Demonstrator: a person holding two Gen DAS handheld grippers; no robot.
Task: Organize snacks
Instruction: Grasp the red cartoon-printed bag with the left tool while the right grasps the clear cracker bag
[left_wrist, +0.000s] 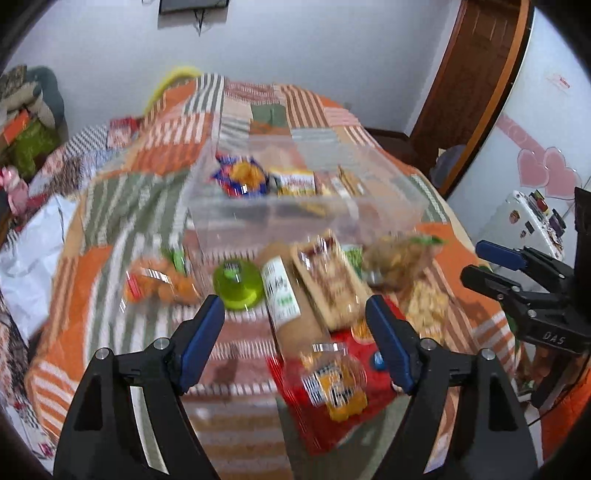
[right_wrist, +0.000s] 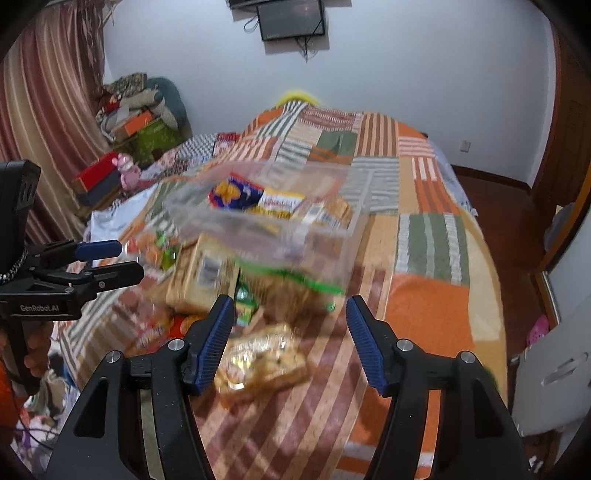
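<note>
A clear plastic bin (left_wrist: 388, 214) (right_wrist: 332, 243) stands on the patchwork bed and holds a blue snack bag (left_wrist: 240, 177) (right_wrist: 232, 194) and yellow packets (left_wrist: 295, 182). Loose snacks lie in front of it: a green-lidded jar (left_wrist: 238, 284), a long brown packet (left_wrist: 291, 306), a cracker tray (left_wrist: 328, 280), a red bag (left_wrist: 332, 406), an orange snack bag (left_wrist: 155, 284). My left gripper (left_wrist: 295, 339) is open above the pile, holding nothing. My right gripper (right_wrist: 291, 343) is open above a clear bag of pale snacks (right_wrist: 258, 362), holding nothing.
The bed's striped orange and green cover (right_wrist: 424, 314) fills both views. Piled clothes and boxes (right_wrist: 136, 110) sit at the far left by a curtain. A wooden door (left_wrist: 469, 85) and a white cabinet (left_wrist: 524, 221) are to the right. The floor (right_wrist: 517, 295) lies beyond the bed's right edge.
</note>
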